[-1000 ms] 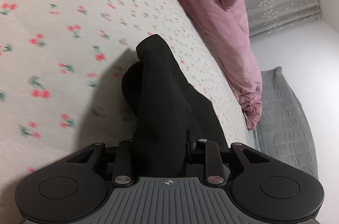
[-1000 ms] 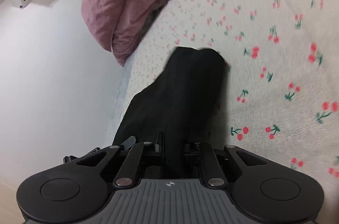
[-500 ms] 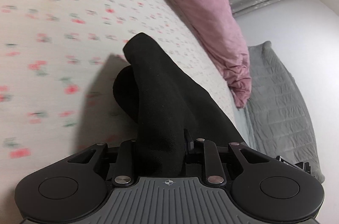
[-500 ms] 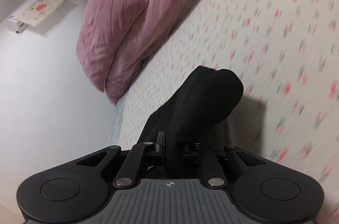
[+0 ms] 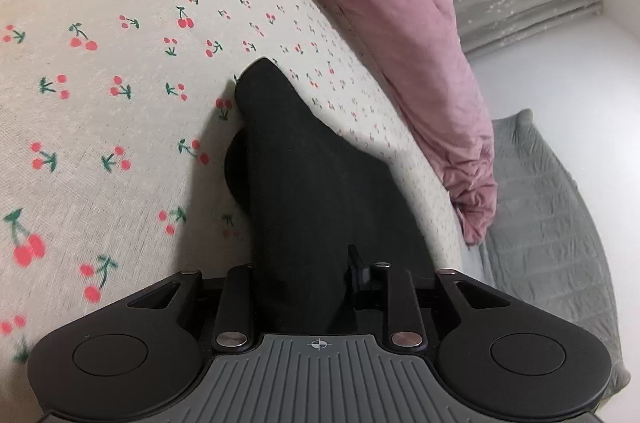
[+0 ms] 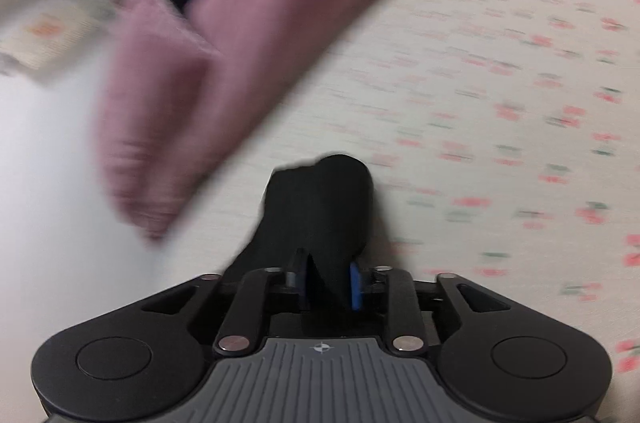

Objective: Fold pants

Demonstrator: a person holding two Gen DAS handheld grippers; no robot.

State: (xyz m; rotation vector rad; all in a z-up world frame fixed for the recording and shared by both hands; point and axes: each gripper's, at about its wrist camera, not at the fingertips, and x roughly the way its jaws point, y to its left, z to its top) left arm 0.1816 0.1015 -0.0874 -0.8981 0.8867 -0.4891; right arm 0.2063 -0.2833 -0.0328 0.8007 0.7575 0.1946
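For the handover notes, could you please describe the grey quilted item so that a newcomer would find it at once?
Start from the bed with the cherry-print sheet and follow the pink duvet along its far edge to where it ends. The grey quilted cushion lies just past that end, off the sheet. Alone here, it is grey and stitched in square blocks.

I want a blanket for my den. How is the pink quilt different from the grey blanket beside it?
The pink quilt is puffy and rumpled, while the grey blanket lies flatter with neat stitched lines. The pink quilt rests on the cherry sheet along its edge, and the grey blanket lies past that edge, off the sheet. The pink quilt stretches further across the view than the grey blanket. Both are soft, plain-coloured bedding.
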